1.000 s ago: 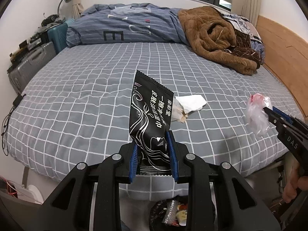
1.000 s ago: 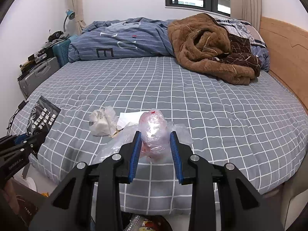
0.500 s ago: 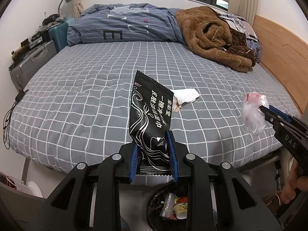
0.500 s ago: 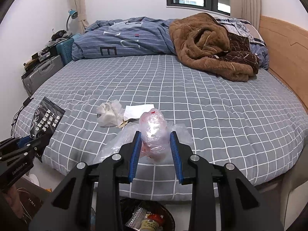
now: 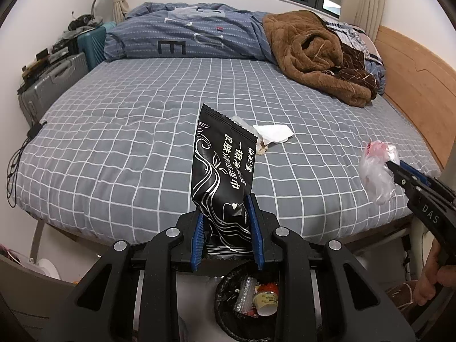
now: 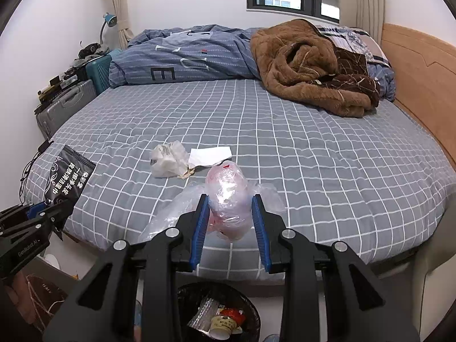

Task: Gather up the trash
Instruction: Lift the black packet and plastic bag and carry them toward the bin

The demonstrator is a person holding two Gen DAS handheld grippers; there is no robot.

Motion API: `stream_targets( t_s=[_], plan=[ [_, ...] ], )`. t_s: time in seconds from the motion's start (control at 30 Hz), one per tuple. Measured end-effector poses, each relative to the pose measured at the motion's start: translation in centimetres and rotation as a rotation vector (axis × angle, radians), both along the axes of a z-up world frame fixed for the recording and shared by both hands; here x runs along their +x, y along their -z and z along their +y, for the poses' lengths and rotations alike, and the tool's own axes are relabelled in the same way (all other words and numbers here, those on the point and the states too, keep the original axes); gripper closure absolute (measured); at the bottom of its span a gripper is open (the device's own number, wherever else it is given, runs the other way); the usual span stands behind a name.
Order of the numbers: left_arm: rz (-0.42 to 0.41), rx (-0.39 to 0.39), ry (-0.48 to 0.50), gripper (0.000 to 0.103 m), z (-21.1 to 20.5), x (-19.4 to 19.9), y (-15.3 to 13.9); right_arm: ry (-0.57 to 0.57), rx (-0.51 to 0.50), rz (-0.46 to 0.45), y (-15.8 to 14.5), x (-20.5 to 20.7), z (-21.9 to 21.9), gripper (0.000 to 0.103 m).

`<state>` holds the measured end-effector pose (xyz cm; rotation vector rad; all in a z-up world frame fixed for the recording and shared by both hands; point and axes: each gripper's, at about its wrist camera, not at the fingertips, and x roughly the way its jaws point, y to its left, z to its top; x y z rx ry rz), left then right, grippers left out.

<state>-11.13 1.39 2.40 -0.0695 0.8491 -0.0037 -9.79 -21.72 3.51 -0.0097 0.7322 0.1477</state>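
Trash split betw. both grippers: black wipes packet (image 5: 222, 176) clamped upright in left gripper (image 5: 226, 228), crumpled clear bag (image 6: 228, 199) pinched in right gripper (image 6: 230, 228). Held above bin (image 6: 250, 307) by bed (image 6: 313, 156) edge, prob. for dropping. Tissue wad (image 6: 168, 159) + paper (image 6: 211, 155) left on sheet.

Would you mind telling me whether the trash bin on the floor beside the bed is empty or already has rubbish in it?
It already holds rubbish: the trash bin contains a paper cup and crumpled clear plastic.
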Motion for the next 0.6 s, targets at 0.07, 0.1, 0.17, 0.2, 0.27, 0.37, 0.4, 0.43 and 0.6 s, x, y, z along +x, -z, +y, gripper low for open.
stream_targets(
  t_s=[0.07, 0.1, 0.17, 0.2, 0.27, 0.37, 0.4, 0.43, 0.6],
  plan=[
    [0.003, -0.003, -0.002, 0.076, 0.1, -0.4, -0.1, 0.000, 0.003, 0.008, 0.2, -0.4, 0.0, 0.073],
    [0.003, -0.004, -0.002, 0.076, 0.1, -0.6, -0.1, 0.003, 0.005, 0.012, 0.2, -0.7, -0.1, 0.073],
    [-0.001, -0.003, -0.004, 0.076, 0.1, -1.0, -0.4, 0.004, 0.010, 0.017, 0.2, -1.2, -0.2, 0.073],
    [-0.001, -0.003, -0.005, 0.076, 0.1, -1.1, -0.5, 0.006, 0.011, 0.018, 0.2, -1.4, -0.2, 0.073],
    [-0.004, -0.002, -0.006, 0.076, 0.1, -1.5, -0.7, 0.008, 0.016, 0.018, 0.1, -1.9, -0.3, 0.073],
    [-0.006, 0.000, -0.006, 0.076, 0.1, -2.1, -0.9, 0.007, 0.018, 0.017, -0.2, -2.5, -0.3, 0.073],
    [-0.006, -0.001, -0.006, 0.076, 0.1, -2.2, -1.0, 0.008, 0.022, 0.016, -0.4, -2.7, -0.4, 0.073],
    [-0.006, -0.001, -0.006, 0.076, 0.1, -2.5, -1.0, 0.007, 0.023, 0.015, -0.5, -3.0, -0.4, 0.073],
    [-0.014, 0.000, -0.006, 0.076, 0.0, -3.6, -1.3, 0.007, 0.023, 0.012, -0.9, -4.2, -0.6, 0.073]
  ],
)
